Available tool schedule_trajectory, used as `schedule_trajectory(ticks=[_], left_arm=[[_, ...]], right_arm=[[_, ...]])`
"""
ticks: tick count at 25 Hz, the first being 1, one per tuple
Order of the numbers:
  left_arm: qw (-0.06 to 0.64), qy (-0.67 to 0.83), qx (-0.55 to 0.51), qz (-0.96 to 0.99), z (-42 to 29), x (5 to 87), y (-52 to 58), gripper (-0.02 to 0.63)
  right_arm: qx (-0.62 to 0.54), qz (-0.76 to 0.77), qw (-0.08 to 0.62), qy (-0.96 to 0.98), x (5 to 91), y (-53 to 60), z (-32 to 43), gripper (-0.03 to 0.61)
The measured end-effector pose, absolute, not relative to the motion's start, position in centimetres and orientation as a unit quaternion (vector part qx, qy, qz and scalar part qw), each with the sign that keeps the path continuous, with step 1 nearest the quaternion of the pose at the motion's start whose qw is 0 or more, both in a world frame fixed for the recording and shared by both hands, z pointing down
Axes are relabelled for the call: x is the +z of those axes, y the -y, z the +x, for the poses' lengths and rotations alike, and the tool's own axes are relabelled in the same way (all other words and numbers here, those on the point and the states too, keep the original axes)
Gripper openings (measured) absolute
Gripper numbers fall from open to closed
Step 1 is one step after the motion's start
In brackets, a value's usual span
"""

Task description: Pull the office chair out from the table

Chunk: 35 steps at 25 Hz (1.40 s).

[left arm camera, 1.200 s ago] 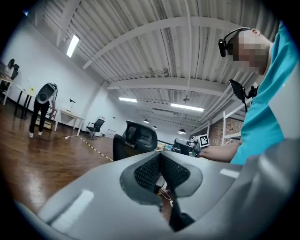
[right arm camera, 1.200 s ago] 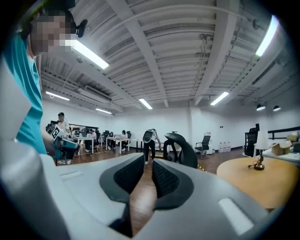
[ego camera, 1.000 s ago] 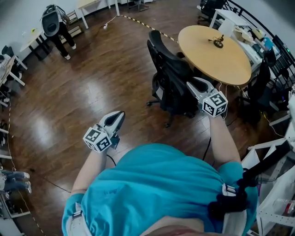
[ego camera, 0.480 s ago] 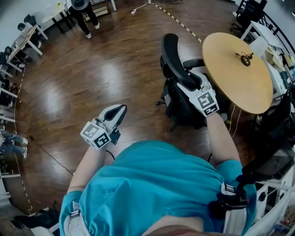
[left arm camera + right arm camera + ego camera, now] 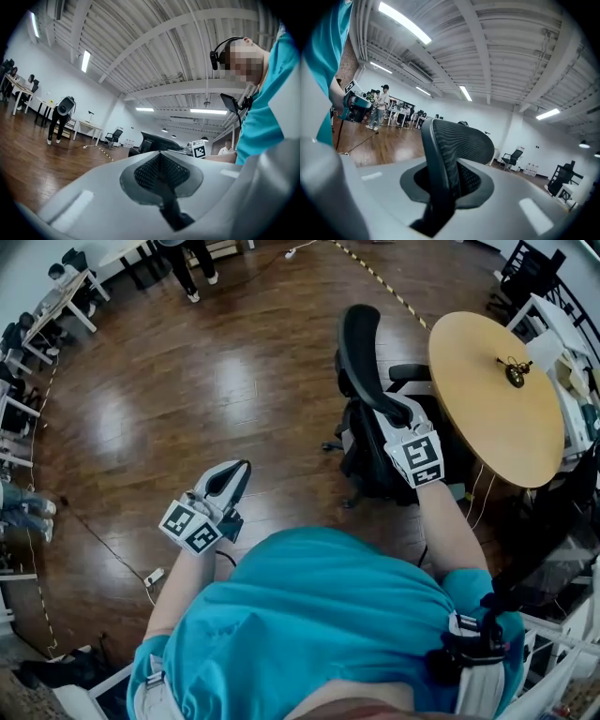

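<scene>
The jaws of the right gripper point(image 5: 382, 416) have just been closing, and now we see them pinching the dark rim of the mesh headrest point(image 5: 459, 140). It runs straight up through the gap and fans out toward the upper middle of the right gripper view. A second ago this gripper hung by the near rim of the bench point(image 5: 497, 399), short of the chair. Now it is up on the headrest and clamped. That gives us the hold the job needs, so we judge the reach finished and the pull itself not yet begun.

Over at lower left of the head view, the left gripper point(image 5: 236, 474) has its jaws pressed together on nothing, well apart from the chair and hanging above bare wooden floor point(image 5: 187, 409).

Moving outward, the office chair point(image 5: 370, 442) sits right of centre in the head view. Its headrest arcs toward the top of the frame and its seat side is tucked against the left edge of the round bench. From here we reckon a steady draw back toward the lower frame should roll it clear.
</scene>
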<state>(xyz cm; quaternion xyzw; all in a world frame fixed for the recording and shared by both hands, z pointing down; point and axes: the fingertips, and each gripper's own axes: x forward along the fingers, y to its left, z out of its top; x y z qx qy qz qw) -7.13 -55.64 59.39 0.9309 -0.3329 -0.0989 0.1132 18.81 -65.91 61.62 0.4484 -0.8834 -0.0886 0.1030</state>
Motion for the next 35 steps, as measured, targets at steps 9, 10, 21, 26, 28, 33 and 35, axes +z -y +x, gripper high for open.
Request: schedule_trajectory(ticks=[9, 10, 21, 26, 28, 33, 35], left_arm=[[0.121, 0.350, -0.103, 0.923, -10.8, 59.6, 55.5, 0.109], [0.121, 0.352, -0.104, 0.922, -11.1, 59.7, 55.5, 0.109], [0.118, 0.395, -0.122, 0.903, -16.1, 60.1, 54.2, 0.109], [0.115, 0.425, -0.132, 0.888, -18.5, 61.0, 52.7, 0.109], [0.112, 0.438, -0.138, 0.881, -20.1, 61.5, 51.5, 0.109], [0.110, 0.465, -0.149, 0.866, -24.6, 62.8, 48.4, 0.109], [0.112, 0.475, -0.152, 0.860, -26.6, 62.7, 47.6, 0.109]], right_arm=[[-0.076, 0.445, 0.111, 0.886, 61.3, 66.9, 16.3, 0.051], [-0.074, 0.443, 0.109, 0.887, 61.4, 67.0, 15.8, 0.051], [-0.058, 0.421, 0.101, 0.900, 61.6, 67.9, 6.9, 0.069], [-0.058, 0.405, 0.105, 0.906, 62.2, 68.4, 3.0, 0.075], [-0.060, 0.399, 0.107, 0.909, 62.4, 68.2, 1.1, 0.077], [-0.070, 0.392, 0.110, 0.911, 62.8, 67.4, -2.8, 0.075], [-0.072, 0.390, 0.111, 0.911, 62.2, 67.6, -4.5, 0.074]])
